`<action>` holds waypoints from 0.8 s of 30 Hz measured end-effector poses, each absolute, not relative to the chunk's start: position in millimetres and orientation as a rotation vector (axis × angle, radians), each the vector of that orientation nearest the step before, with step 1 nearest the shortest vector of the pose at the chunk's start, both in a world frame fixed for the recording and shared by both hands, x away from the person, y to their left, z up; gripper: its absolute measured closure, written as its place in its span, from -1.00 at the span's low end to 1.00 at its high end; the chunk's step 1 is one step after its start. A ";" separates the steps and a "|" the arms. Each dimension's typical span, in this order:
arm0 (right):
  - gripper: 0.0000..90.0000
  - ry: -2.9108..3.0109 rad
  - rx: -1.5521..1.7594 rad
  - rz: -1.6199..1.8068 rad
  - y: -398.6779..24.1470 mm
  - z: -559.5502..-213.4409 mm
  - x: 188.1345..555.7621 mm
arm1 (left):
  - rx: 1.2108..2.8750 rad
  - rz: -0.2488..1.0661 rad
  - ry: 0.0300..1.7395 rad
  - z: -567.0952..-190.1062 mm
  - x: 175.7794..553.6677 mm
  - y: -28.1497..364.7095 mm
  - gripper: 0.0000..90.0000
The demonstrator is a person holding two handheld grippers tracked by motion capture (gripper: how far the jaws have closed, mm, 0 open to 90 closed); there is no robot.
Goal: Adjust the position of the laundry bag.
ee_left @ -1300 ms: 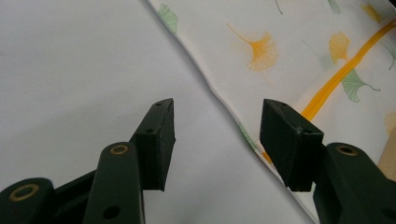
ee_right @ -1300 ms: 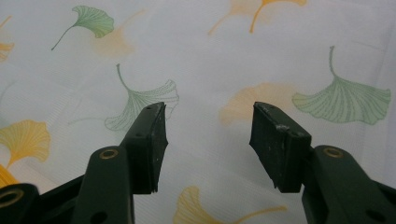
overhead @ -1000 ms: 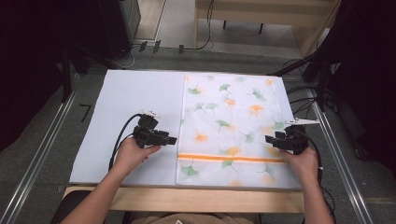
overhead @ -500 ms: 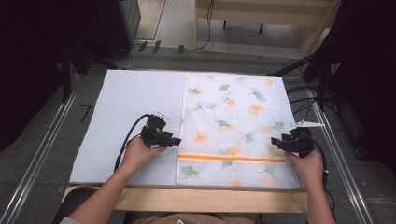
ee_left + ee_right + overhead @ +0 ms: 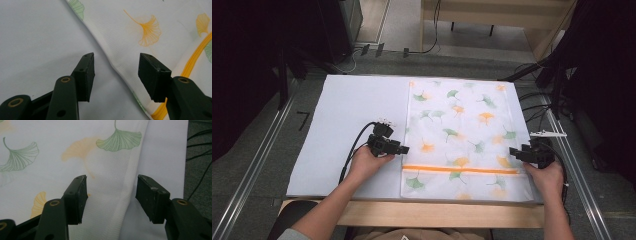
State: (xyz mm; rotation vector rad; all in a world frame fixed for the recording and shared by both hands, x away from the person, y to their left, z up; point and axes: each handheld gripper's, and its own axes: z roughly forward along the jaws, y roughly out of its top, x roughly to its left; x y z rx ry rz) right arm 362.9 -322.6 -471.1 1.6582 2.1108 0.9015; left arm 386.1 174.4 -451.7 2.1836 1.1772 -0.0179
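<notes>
A: We are looking at the cloth with ginkgo leaves (image 5: 462, 135). It is lying flat on the right half of the pale blue table cover (image 5: 347, 110), and its orange stripe (image 5: 460, 170) is running across it near our side.

B: And where are our grippers standing now?

A: The left gripper (image 5: 404, 149) is sitting just at the left edge of the cloth, a little above the stripe. In the left gripper view its jaws are standing wide apart, and the cloth edge (image 5: 117, 67) is passing between them, but nothing is being pinched. The right gripper (image 5: 513, 151) is sitting at the right edge, about the same height. Its jaws are also spread wide, with the hem (image 5: 131, 185) lying between them.

B: What is different from one second ago?

A: Both hands are now lower, closer to us, and the left one is pressed nearer to the cloth border than before. Before, the tips were resting a bit higher along the edges.

B: So what does this mean for the work?

A: We are judging that we are lining up for a grasp on both side edges at once, probably to fold or lift the near part. The closing is not yet done.
</notes>
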 end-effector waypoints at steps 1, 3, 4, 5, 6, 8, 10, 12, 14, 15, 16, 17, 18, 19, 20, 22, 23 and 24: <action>-0.03 2.123 1.658 0.891 -323.2 -473.2 363.4 | 2.179 -0.022 1.170 -452.4 385.5 171.6 0.06; -0.04 2.130 1.662 0.874 -322.4 -474.3 363.7 | 2.176 -0.025 1.169 -452.9 384.5 168.6 0.08; -0.04 2.127 1.661 0.875 -321.9 -474.3 363.7 | 2.181 -0.035 1.162 -453.0 384.7 167.9 0.10; -0.04 2.127 1.661 0.875 -321.9 -474.3 363.7 | 2.181 -0.035 1.162 -453.0 384.7 167.9 0.12; -0.04 2.126 1.662 0.872 -321.7 -474.3 363.9 | 2.177 -0.034 1.162 -453.5 384.3 166.2 0.12; -0.05 2.127 1.663 0.868 -320.3 -474.4 364.3 | 2.180 -0.025 1.163 -453.6 383.8 164.2 0.19; 0.00 2.129 1.658 0.867 -318.3 -474.4 364.5 | 2.171 -0.034 1.161 -454.7 384.3 162.8 0.28; 0.05 2.140 1.646 0.876 -314.9 -474.2 365.2 | 2.163 -0.045 1.152 -456.0 384.6 160.8 0.33; 0.13 2.135 1.647 0.875 -311.6 -474.0 366.0 | 2.186 -0.032 1.134 -456.3 385.1 160.5 0.48; 0.15 2.135 1.648 0.869 -310.9 -473.8 366.3 | 2.181 -0.038 1.138 -456.7 385.5 160.5 0.53; 0.18 2.137 1.645 0.868 -310.1 -473.8 366.4 | 2.179 -0.039 1.137 -457.2 385.6 160.3 0.58; 0.19 2.135 1.641 0.862 -309.6 -473.8 366.4 | 2.180 -0.032 1.137 -457.3 385.5 160.1 0.62; 0.19 2.135 1.641 0.862 -309.6 -473.8 366.4 | 2.180 -0.032 1.137 -457.3 385.5 160.1 0.65; 0.29 2.138 1.642 0.877 -310.3 -473.5 366.4 | 2.178 -0.027 1.140 -457.6 385.4 159.5 0.69; 0.37 2.139 1.648 0.888 -310.5 -473.1 366.4 | 2.180 -0.028 1.139 -457.7 385.5 159.3 0.72; 0.47 2.148 1.651 0.890 -308.7 -472.6 366.4 | 2.193 -0.021 1.130 -458.1 385.4 159.0 0.83; 0.55 2.153 1.651 0.885 -307.1 -472.3 366.3 | 2.188 -0.034 1.128 -459.1 385.7 158.5 0.91; 0.61 2.156 1.646 0.886 -306.1 -472.3 366.7 | 2.183 -0.046 1.132 -459.3 386.3 158.7 0.96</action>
